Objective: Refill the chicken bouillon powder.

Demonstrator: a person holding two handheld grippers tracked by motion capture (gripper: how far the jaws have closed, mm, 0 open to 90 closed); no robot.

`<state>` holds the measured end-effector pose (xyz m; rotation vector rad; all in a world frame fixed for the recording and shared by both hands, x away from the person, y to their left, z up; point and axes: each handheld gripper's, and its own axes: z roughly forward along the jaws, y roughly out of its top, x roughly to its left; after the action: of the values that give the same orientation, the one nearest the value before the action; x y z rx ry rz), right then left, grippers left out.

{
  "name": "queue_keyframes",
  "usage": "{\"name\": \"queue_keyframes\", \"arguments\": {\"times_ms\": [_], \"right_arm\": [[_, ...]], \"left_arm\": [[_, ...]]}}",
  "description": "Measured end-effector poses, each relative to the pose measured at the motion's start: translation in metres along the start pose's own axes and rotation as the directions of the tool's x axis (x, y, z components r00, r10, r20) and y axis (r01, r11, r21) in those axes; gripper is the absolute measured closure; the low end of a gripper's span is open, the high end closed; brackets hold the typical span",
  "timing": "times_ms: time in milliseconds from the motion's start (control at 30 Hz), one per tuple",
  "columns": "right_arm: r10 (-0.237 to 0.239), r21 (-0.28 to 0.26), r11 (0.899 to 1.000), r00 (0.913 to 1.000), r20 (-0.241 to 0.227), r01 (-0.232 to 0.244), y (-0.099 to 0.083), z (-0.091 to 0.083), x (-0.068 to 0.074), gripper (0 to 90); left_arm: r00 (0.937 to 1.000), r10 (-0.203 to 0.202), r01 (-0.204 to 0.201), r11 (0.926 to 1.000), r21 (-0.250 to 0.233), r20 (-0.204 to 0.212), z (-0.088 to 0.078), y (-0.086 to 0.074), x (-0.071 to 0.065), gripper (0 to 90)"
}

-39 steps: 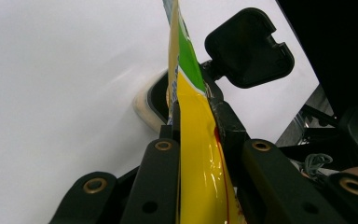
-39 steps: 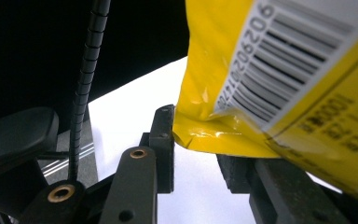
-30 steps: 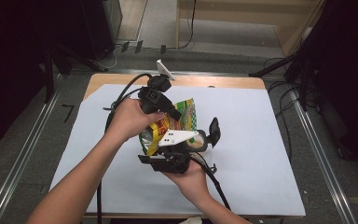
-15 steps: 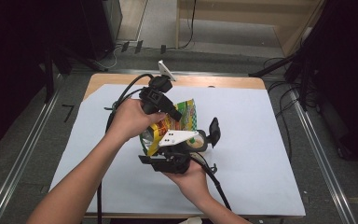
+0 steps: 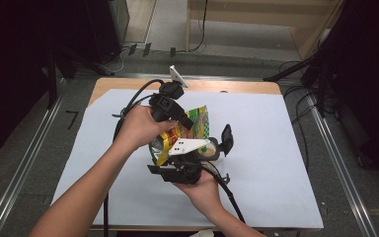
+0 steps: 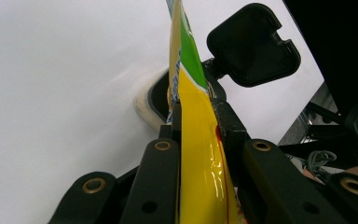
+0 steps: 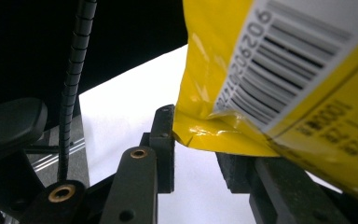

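The left gripper [image 5: 190,123] has its jaws nearly together on a yellow and green snack bag [image 5: 197,121], and in the left gripper view the glossy film [image 6: 200,154] runs straight up between the two black jaws, pinched flat on both faces, so the bag stands on edge rather than lying on the white-covered table [image 5: 276,158]. That firm pinch looks meant to fix one side of the bag so that the other hand has something to work against. The right gripper [image 5: 219,143] comes in from the near side, below the left one, and meets the same bag lower down. In the right gripper view the barcoded corner of the bag [image 7: 242,126] sits between and above its jaws, resting against the right-hand jaw, while a clear gap shows beside the left-hand jaw; the jaws stand partly apart and do not appear to clamp the film. Held up between both grippers over the middle of the table, the bag seems set up for a pull at its seam, with the right gripper first needing a closer bite on that corner.
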<state>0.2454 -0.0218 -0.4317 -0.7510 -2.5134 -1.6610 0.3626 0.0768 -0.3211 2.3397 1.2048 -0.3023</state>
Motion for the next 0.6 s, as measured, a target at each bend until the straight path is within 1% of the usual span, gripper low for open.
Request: {"name": "queue_keyframes", "arguments": {"times_ms": [100,133,267,600], "right_arm": [[0.002,0.001,1.0,1.0,0.002,-0.002,-0.0016,-0.0004,-0.0013,71.1],[0.009,0.002,1.0,1.0,0.001,-0.009,-0.0025,-0.0001,-0.0014,71.3],[0.024,0.008,1.0,0.9997,0.0,-0.024,-0.0051,0.0008,-0.0021,71.7],[0.023,0.003,1.0,0.9997,-0.002,-0.023,-0.0031,-0.0013,-0.0017,71.5]], "left_arm": [[1.0,0.006,-0.006,1.0,0.004,-0.001,0.0017,0.0004,-0.0019,81.7],[1.0,0.009,-0.009,0.9999,0.011,-0.003,0.0028,0.0006,-0.0029,81.6],[1.0,0.009,-0.009,0.9999,0.014,-0.001,0.0043,0.0012,-0.0042,81.4],[1.0,0.003,-0.003,0.9999,0.013,0.008,0.0044,0.0021,-0.0021,81.3]]}}
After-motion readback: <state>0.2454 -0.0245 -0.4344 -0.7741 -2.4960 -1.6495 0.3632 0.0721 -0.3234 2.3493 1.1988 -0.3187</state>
